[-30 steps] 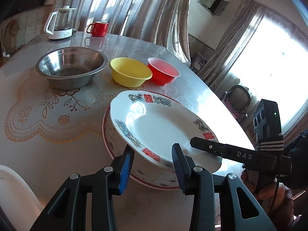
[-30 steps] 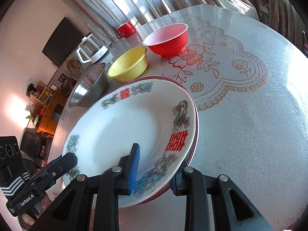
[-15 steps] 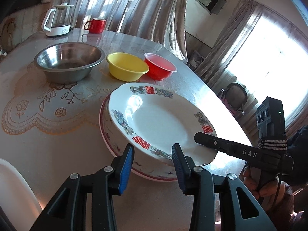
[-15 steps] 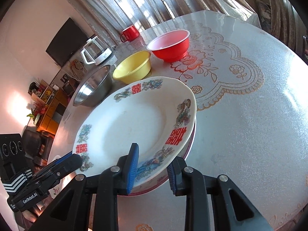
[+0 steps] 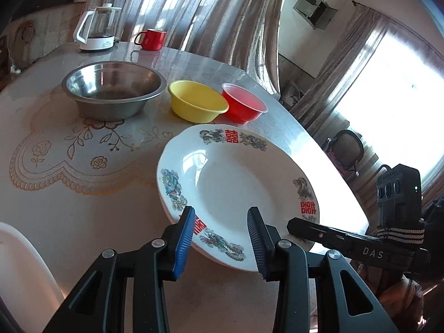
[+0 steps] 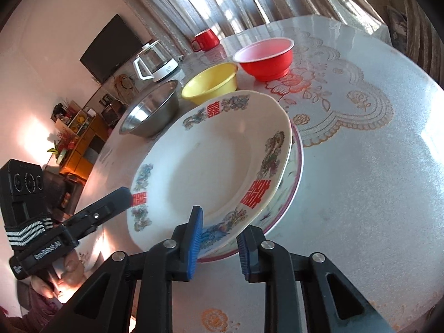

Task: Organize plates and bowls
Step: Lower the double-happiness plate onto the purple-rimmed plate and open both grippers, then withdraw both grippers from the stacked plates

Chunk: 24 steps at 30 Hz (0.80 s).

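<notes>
A: Where is the white plate found?

B: It is seen at the near edge of the worktop, over a pink-rimmed plate. It is tilted, with the side nearer the right gripper raised off the lower plate.

A: How is it held?

B: Its rim is caught between the right gripper's fingers, one blue pad laid on top of the rim and the other tucked beneath it. Those fingers have just been closing, and they are clamped on the white plate.

A: And the left gripper?

B: Its fingers are kept apart, to either side of the near part of the rim. The plate is not squeezed by them. In the right wrist view, one black fingertip is seen right at the plate's edge, by a red character; whether the edge is touched cannot be told.

A: What else is set on the worktop?

B: Behind the plates a steel bowl, a yellow bowl and a red bowl are lined up, the last two just beside each other. Farther back a red mug and a glass kettle are placed.
</notes>
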Each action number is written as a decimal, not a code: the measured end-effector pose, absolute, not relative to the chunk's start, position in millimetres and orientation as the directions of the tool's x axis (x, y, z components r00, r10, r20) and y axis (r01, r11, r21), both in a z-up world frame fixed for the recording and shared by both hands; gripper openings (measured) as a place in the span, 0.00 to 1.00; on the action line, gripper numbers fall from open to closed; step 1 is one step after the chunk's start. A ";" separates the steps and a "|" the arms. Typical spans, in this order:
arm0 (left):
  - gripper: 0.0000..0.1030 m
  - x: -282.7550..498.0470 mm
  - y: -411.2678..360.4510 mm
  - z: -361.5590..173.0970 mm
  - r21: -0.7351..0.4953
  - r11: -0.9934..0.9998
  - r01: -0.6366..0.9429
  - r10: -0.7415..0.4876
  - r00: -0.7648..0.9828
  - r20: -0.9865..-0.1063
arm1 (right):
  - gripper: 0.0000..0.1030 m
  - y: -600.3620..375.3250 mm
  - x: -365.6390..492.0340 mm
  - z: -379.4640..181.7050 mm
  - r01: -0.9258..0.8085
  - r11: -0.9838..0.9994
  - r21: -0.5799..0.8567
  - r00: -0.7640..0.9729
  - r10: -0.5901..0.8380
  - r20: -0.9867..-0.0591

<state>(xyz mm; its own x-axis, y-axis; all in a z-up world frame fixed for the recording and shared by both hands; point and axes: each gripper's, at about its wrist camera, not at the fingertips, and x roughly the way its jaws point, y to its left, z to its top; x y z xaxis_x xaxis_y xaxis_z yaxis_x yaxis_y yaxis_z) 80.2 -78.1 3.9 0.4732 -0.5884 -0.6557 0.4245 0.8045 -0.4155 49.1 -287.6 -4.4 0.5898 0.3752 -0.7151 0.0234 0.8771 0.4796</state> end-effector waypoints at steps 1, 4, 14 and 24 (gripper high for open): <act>0.38 81.0 -75.9 3.9 -0.404 0.821 0.403 -0.567 0.493 -0.660 | 0.22 -287.5 49.4 -6.2 0.021 0.872 0.488 0.585 0.385 -0.714; 0.39 85.4 -68.2 4.9 -0.411 0.837 0.362 -0.547 0.515 -0.660 | 0.22 -286.7 49.0 -4.9 0.032 0.885 0.464 0.593 0.357 -0.722; 0.46 86.9 -75.1 1.6 -0.414 0.823 0.387 -0.564 0.484 -0.669 | 0.28 -285.7 48.5 6.1 0.022 0.939 0.342 0.599 0.262 -0.757; 0.46 88.9 -74.8 -3.9 -0.410 0.832 0.375 -0.552 0.475 -0.686 | 0.34 -299.2 33.9 17.9 0.064 0.972 0.228 0.608 0.143 -0.781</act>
